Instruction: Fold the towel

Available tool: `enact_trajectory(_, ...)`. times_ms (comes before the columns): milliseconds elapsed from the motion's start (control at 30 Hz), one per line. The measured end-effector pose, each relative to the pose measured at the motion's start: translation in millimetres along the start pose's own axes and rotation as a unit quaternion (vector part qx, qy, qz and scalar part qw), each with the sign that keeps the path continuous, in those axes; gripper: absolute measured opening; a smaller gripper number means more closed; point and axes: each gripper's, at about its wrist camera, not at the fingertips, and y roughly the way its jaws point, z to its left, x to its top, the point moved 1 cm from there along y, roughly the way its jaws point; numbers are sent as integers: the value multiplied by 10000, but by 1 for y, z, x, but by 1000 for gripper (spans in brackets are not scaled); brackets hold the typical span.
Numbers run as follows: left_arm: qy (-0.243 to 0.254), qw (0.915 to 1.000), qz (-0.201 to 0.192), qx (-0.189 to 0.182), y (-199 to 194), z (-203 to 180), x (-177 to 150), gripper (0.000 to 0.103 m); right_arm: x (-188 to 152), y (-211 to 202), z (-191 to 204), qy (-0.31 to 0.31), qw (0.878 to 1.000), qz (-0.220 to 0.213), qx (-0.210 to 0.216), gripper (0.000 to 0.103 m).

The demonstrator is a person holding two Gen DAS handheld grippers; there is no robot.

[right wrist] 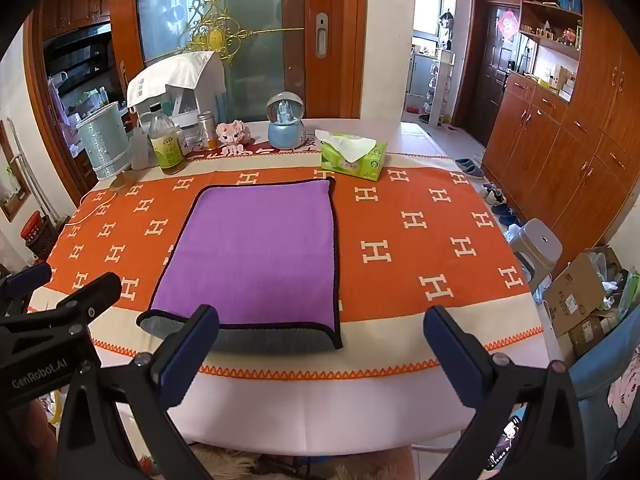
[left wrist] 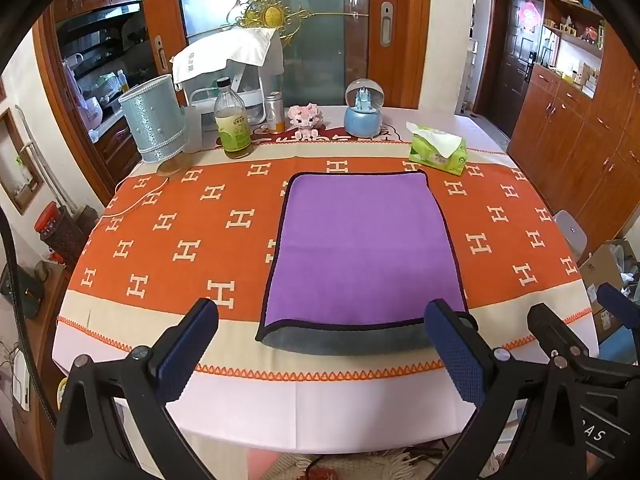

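Note:
A purple towel (left wrist: 362, 248) with a dark hem lies flat on the orange H-patterned tablecloth (left wrist: 192, 248); a grey layer shows under its near edge. It also shows in the right wrist view (right wrist: 260, 256). My left gripper (left wrist: 322, 344) is open and empty, raised before the towel's near edge. My right gripper (right wrist: 322, 344) is open and empty, just right of the towel's near right corner. The right gripper shows at the right edge of the left wrist view (left wrist: 576, 320), and the left gripper shows at the left edge of the right wrist view (right wrist: 60, 284).
Along the table's far side stand a teal bin (left wrist: 154, 120), a bottle (left wrist: 232, 120), a pink toy (left wrist: 306, 118), a snow globe (left wrist: 364, 108) and a green tissue pack (left wrist: 438, 150). A stool (right wrist: 536, 248) and cardboard boxes (right wrist: 576, 296) stand right of the table.

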Motion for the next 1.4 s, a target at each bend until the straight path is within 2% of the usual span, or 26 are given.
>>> enact_trajectory(1400, -51, 10000, -8, -83, 0, -1, 0, 102, 3, -5, -2, 53, 10000, -49, -33, 103)
